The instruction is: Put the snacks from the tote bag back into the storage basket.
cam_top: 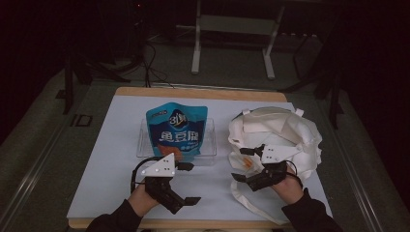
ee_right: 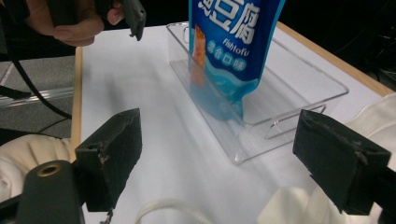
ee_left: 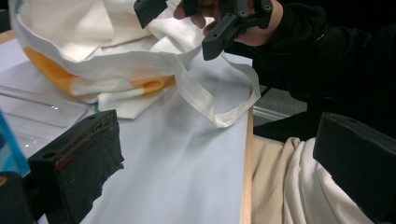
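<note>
Blue pouch (ee_right: 229,56) reads "fishtofu", possibly "3" above

Printed on the blue snack pouch (ee_right: 229,51) ahead of the right gripper's jaws: "fishtofu", beneath large white Chinese characters 鱼豆腐.

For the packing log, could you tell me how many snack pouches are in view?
1. The blue snack pouch stands upright in the clear tray at mid-table, left of the cloth bag. The bag's inside is hidden, so more could be there.
</note>
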{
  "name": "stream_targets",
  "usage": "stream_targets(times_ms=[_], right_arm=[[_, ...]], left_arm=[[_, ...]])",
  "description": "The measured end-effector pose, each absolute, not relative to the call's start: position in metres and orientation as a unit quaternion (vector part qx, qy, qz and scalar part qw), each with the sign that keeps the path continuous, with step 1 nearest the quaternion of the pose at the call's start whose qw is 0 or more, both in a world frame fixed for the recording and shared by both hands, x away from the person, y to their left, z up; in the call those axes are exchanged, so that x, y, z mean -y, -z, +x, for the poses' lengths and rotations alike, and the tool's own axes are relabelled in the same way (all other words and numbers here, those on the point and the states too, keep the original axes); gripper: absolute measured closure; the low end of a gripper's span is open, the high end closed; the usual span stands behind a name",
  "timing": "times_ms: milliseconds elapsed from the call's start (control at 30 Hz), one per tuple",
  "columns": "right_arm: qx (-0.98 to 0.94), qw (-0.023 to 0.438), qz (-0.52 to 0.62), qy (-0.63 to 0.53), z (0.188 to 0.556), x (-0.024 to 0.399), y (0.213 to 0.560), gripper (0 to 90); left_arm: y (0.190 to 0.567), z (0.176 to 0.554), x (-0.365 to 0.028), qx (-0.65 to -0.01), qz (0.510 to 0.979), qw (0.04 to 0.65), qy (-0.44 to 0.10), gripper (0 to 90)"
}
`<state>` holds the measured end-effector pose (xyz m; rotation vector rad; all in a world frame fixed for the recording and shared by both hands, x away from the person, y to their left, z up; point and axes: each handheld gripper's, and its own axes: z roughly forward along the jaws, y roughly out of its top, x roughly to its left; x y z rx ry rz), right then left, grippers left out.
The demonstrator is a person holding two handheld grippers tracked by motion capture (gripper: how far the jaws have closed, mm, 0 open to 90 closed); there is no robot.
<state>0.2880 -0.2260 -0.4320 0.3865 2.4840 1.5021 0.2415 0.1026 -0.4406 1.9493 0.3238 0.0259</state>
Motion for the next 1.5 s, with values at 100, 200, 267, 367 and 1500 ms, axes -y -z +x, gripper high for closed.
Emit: stream_targets(times_ms=[100,200,267,367,1500], right_arm=[[-0.844,0.111,0.135,-0.507,0.284,0.229,0.436,14.4],[-0.837,0.116,0.144,-0.514,0.279,0.234,0.441,14.2],[-0.833,0.12,0.148,-0.519,0.276,0.238,0.445,14.1],[-0.832,0.124,0.155,-0.518,0.272,0.243,0.448,14.0],[-0.826,0.175,0.173,-0.507,0.256,0.264,0.472,13.9]], left_arm=[[0.445,0.243,-0.097,-0.134,0.825,0.55,-0.007,1.4],[0.45,0.243,-0.092,-0.133,0.826,0.547,-0.006,1.4],[0.453,0.242,-0.09,-0.129,0.83,0.543,-0.002,1.4],[0.458,0.241,-0.087,-0.13,0.831,0.54,0.002,1.4],[0.491,0.233,-0.079,-0.126,0.854,0.504,-0.02,1.4]])
